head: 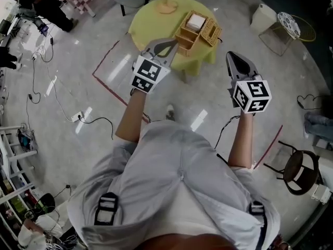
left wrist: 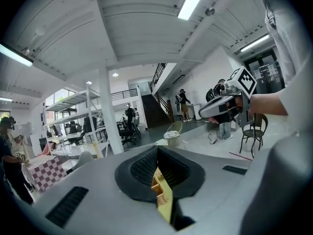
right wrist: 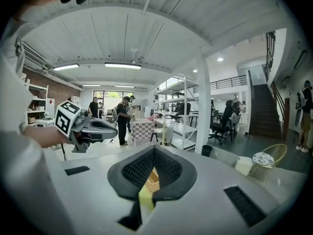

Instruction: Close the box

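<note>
Left tool: grey, jaws closed, empty, forearm reaching ahead.
Desk: round, yellow cloth.
Box: woven wicker, rectangular, open, on desk's right side.
Right tool: jaws closed, empty, arm forward, right of desk.

Readable text: none in any view.
Centre-left white marker cube, head view: black square patterns only.
Centre-right white marker cube, head view: black square patterns only.

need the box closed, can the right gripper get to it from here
Probably yes: only floor lies between the right gripper and the box on the table.
</note>
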`<act>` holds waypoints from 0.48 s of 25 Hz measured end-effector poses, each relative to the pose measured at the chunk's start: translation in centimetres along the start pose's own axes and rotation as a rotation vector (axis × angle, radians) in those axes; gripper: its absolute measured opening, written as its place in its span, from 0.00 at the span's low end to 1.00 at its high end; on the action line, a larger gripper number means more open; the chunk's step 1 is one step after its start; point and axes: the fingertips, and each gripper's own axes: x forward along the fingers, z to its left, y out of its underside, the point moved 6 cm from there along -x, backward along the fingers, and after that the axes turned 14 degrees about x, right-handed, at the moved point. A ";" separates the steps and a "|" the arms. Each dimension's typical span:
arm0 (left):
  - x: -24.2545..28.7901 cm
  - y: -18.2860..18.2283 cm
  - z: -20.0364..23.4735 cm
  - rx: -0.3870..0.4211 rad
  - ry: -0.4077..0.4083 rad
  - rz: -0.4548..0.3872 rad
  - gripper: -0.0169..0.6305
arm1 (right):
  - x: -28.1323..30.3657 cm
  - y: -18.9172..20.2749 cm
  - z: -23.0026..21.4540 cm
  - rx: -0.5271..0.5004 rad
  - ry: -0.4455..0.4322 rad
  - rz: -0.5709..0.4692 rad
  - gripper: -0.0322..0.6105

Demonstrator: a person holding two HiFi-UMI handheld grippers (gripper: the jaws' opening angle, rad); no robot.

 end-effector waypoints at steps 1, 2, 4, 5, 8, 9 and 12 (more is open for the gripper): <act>0.6 0.3 0.7 0.000 0.005 -0.002 0.07 | 0.8 -0.2 -0.2 0.000 0.000 0.000 0.09; 1.2 0.6 1.4 0.001 0.011 -0.005 0.07 | 1.6 -0.3 -0.4 0.004 0.000 -0.001 0.08; 2.3 1.1 2.4 0.004 0.026 -0.008 0.07 | 2.9 -0.4 -1.0 0.023 0.001 -0.003 0.08; 2.8 1.4 2.8 0.004 0.033 -0.009 0.07 | 3.6 -0.4 -1.3 0.032 0.003 -0.001 0.08; 4.2 2.6 4.3 0.000 0.052 -0.010 0.07 | 5.7 -0.3 -2.1 0.043 0.018 0.005 0.09; 4.7 3.0 4.8 -0.002 0.059 -0.011 0.07 | 6.3 -0.4 -2.4 0.047 0.027 0.002 0.08; 5.8 3.9 5.7 -0.011 0.095 -0.019 0.07 | 7.8 -0.2 -3.1 0.072 0.052 -0.016 0.08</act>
